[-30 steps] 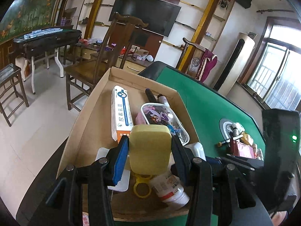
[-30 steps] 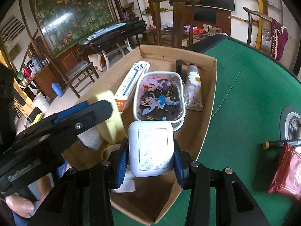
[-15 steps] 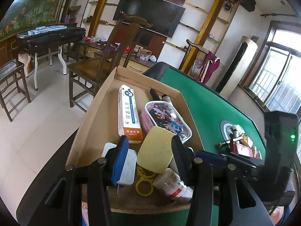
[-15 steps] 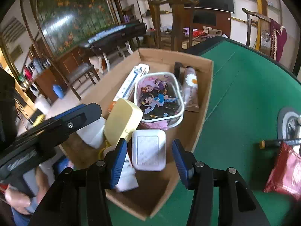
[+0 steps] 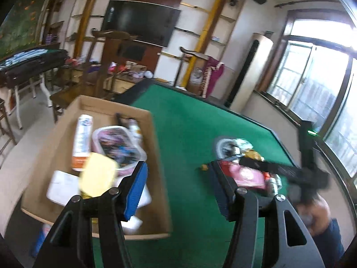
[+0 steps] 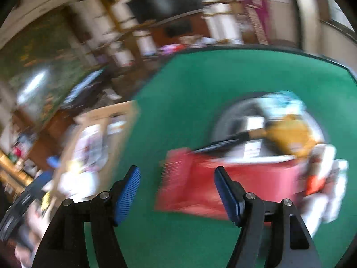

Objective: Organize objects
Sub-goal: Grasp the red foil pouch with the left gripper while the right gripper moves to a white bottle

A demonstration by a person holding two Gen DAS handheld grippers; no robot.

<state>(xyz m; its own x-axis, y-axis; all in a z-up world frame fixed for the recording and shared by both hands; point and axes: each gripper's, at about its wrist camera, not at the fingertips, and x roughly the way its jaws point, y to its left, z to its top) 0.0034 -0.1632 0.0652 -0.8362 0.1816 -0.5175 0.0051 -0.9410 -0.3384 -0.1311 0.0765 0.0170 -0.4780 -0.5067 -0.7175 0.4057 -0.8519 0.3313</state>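
A cardboard box (image 5: 160, 169) stands on the green table (image 5: 191, 120) at the left. In it lie a yellow sponge (image 5: 98, 174), a white case (image 5: 60, 187), a cartoon-printed tub (image 5: 118, 143) and a long white carton (image 5: 82, 138). My left gripper (image 5: 178, 178) hangs over the felt just right of the box, jaws opening, nothing between them. My right gripper (image 6: 177, 183) is also opening and empty, near a red packet (image 6: 234, 183) in a blurred pile. The same red packet (image 5: 245, 176) shows in the left wrist view.
The pile on the right also holds a round grey disc (image 6: 236, 120), a yellow-handled tool (image 6: 287, 134) and white items (image 6: 328, 185). Wooden chairs (image 5: 93, 71) stand beyond the table's far edge. A person's hand (image 5: 316, 207) holds the right gripper's body at the table's right side.
Both grippers let go: the sponge and the white case now lie in the box. Both have swung right, away from the box, toward the pile on the felt, and their jaws have widened.
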